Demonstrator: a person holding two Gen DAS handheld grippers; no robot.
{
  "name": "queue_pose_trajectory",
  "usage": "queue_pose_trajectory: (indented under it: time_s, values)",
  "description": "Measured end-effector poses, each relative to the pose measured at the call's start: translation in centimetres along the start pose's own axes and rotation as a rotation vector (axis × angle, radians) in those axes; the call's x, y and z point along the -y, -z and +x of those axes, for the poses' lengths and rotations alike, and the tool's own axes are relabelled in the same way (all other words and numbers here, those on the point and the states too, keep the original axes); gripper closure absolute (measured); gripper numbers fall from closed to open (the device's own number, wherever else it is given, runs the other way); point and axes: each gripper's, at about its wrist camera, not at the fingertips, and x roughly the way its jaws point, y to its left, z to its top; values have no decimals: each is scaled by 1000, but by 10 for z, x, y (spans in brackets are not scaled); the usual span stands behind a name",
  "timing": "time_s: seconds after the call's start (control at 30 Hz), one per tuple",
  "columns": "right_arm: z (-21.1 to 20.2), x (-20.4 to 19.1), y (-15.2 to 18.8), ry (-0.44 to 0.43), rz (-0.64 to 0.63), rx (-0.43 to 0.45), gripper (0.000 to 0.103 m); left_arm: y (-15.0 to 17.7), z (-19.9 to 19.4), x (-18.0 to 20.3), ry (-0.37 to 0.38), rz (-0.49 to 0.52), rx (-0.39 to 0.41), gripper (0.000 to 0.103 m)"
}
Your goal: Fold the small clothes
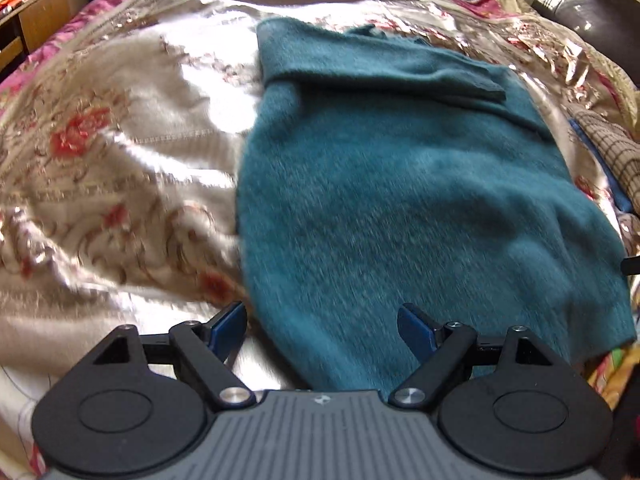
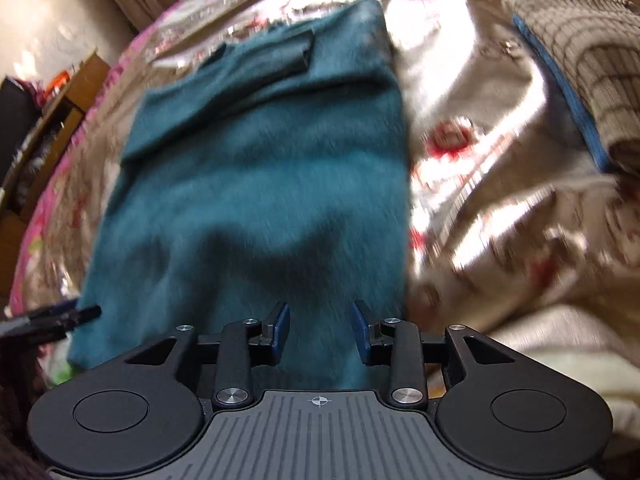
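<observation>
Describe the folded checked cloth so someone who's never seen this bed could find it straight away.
Start at the shiny floral bedspread, then the teal sweater spread on it. To its right lies the folded checked cloth: beige with dark grid lines and a blue edge.

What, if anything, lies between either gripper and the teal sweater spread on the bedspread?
Nothing visible. The left gripper is open above the near left edge of the teal sweater, and the right gripper is open over its near hem. The checked cloth lies off to the right on the bedspread, clear of both.
</observation>
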Motion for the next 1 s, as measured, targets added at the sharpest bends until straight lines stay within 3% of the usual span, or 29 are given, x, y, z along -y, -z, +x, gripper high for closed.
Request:
queue_pose_trajectory:
  time_s: [0.23,0.57,0.77,1.0]
  values:
    - [-2,1,17,29,-8,-76,64,10,-10,5,22,29,-25,17]
    - [-3,6,21,47,6,-95,64,11,-21,0,29,-14,-15,17]
    - [-2,8,21,53,15,-101,64,9,-12,2,88,-53,-40,17]
    - [-5,14,21,66,28,-112,64,10,-4,7,93,-37,-65,17]
